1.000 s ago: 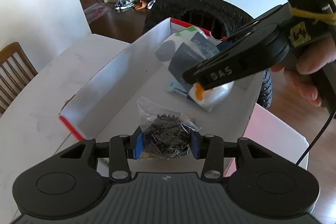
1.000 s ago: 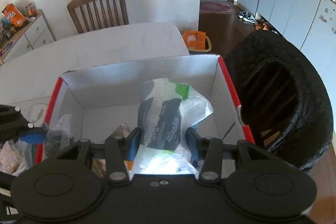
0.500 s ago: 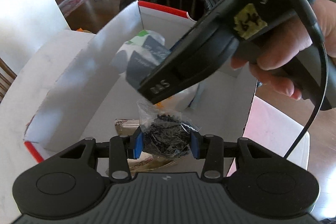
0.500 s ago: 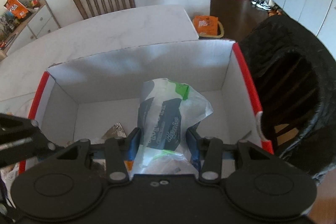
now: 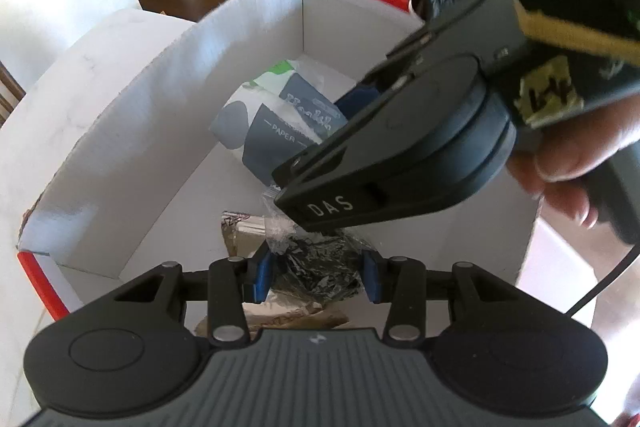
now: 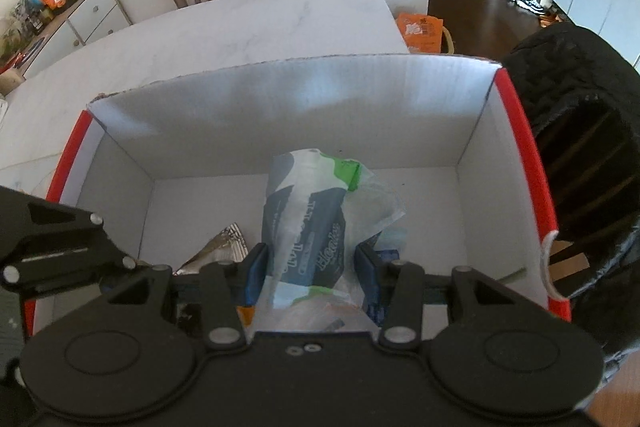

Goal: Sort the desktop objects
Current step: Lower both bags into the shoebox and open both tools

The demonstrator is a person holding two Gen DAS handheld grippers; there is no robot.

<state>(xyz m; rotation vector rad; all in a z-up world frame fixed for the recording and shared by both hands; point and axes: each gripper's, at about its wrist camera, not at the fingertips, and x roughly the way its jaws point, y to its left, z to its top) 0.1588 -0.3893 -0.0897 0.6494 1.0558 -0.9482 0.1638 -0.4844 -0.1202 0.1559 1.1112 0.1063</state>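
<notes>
Left wrist view: the left gripper is clenched on a clear bag of dark bits, held low inside the white cardboard box with red edges. The right gripper grips a tissue pack between its blue pads, also inside the box, above a foil wrapper on the floor. The box sits on a white table.

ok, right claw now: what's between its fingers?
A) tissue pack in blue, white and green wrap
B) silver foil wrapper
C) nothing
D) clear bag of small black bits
A: in the right wrist view the right claw is shut on the tissue pack, held over the box.
</notes>
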